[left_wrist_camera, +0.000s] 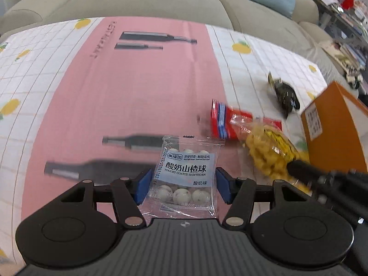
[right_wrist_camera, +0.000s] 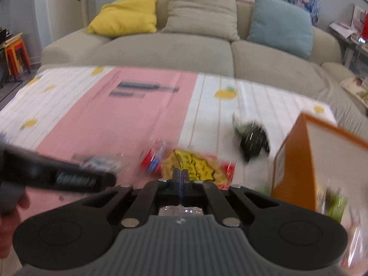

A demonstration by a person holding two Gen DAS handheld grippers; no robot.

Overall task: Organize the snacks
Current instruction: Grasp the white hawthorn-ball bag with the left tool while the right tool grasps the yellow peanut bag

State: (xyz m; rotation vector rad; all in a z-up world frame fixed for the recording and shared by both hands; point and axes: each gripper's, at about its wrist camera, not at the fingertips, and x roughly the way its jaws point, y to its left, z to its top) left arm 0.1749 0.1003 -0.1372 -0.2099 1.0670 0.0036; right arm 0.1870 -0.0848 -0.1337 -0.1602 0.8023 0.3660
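A clear packet of yogurt-coated hawthorn balls (left_wrist_camera: 185,174) lies on the pink mat between the blue pads of my open left gripper (left_wrist_camera: 184,185); the pads stand beside it, apart from its edges. My right gripper (right_wrist_camera: 181,176) is shut on a clear bag of yellow snacks (right_wrist_camera: 195,168), which also shows in the left wrist view (left_wrist_camera: 268,154), held above the table. A red and blue packet (left_wrist_camera: 222,120) lies under that bag. A dark green packet (left_wrist_camera: 285,95) lies farther right. An orange box (left_wrist_camera: 331,124) stands open at the right edge.
The table carries a lemon-print cloth (left_wrist_camera: 257,69) and a pink mat (left_wrist_camera: 128,87). A beige sofa (right_wrist_camera: 184,50) with yellow, beige and blue cushions stands behind it. A cluttered shelf (left_wrist_camera: 345,18) is at the far right.
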